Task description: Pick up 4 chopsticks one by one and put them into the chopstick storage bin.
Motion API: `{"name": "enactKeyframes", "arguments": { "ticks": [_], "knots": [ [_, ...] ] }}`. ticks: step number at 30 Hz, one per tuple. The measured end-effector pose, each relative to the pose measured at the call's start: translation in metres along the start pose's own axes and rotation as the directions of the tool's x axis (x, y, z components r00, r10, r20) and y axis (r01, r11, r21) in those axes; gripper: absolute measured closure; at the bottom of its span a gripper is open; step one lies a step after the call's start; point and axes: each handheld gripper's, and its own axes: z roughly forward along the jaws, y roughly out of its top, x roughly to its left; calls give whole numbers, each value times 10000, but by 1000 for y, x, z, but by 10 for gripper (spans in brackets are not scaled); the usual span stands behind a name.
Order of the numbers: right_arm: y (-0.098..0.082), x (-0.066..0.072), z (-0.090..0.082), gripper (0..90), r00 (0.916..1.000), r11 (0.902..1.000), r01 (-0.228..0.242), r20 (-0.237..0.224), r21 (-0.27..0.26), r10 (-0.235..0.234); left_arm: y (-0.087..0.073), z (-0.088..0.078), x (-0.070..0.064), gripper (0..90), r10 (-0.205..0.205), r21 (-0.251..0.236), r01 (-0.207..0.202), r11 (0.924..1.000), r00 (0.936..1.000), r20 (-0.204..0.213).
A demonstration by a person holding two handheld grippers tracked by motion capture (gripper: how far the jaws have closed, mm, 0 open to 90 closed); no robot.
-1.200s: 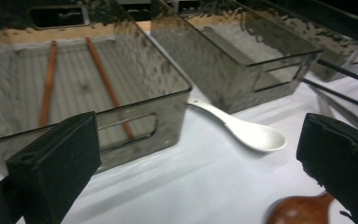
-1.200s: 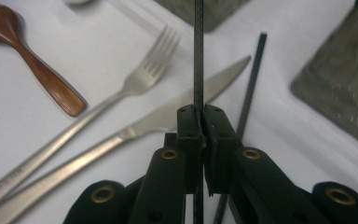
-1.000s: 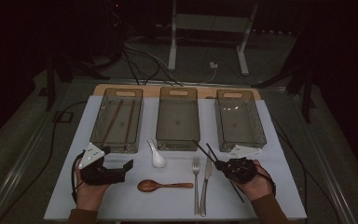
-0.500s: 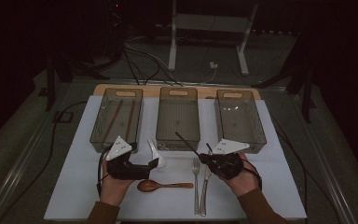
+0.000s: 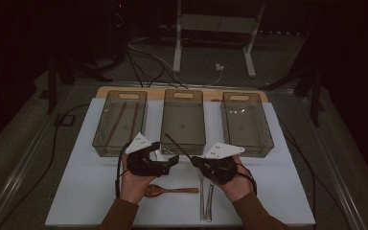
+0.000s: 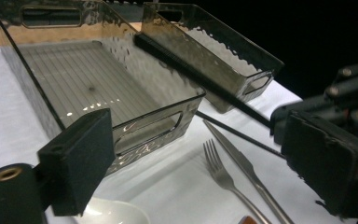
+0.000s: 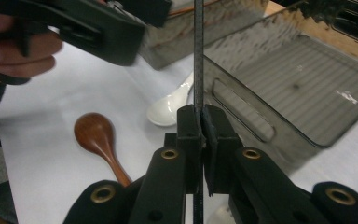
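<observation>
High view: both grippers have moved inward from the table's sides. The right gripper clamps a black chopstick pointing toward ten o'clock; the left gripper, jaws just narrowing around nothing, approaches it, probably for a handover.
</observation>
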Motion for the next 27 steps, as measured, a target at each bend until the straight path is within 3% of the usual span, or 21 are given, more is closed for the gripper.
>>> {"name": "enactKeyframes", "arguments": {
  "ticks": [5,7,11,14,19,22,27],
  "knots": [
    [2,8,7,868,9999,9999,2,-144,-128,-3,0,6,-1,201,-426,132,421,9990,9984,382],
    [2,10,9,868,9999,9997,-13,-145,-231,10,-1,7,-1,279,-623,66,620,9981,9964,575],
    [3,15,13,868,9998,9992,-33,-207,-401,25,-2,6,3,539,-1042,-209,1072,9940,9883,1110],
    [4,18,15,868,9998,9989,-29,-219,-462,19,-3,6,3,649,-1158,-242,1194,9925,9862,1180],
    [3,17,19,869,9996,9987,-142,-234,-487,130,-2,7,3,784,-1373,-286,1447,9891,9740,1800],
    [2,17,22,870,9993,9985,-246,-278,-485,233,-1,9,2,856,-1670,-171,1754,9843,9593,2278],
    [1,15,23,866,9982,9977,-424,-435,-526,401,1,9,5,870,-2098,132,2129,9770,9483,2381]
  ]
}}
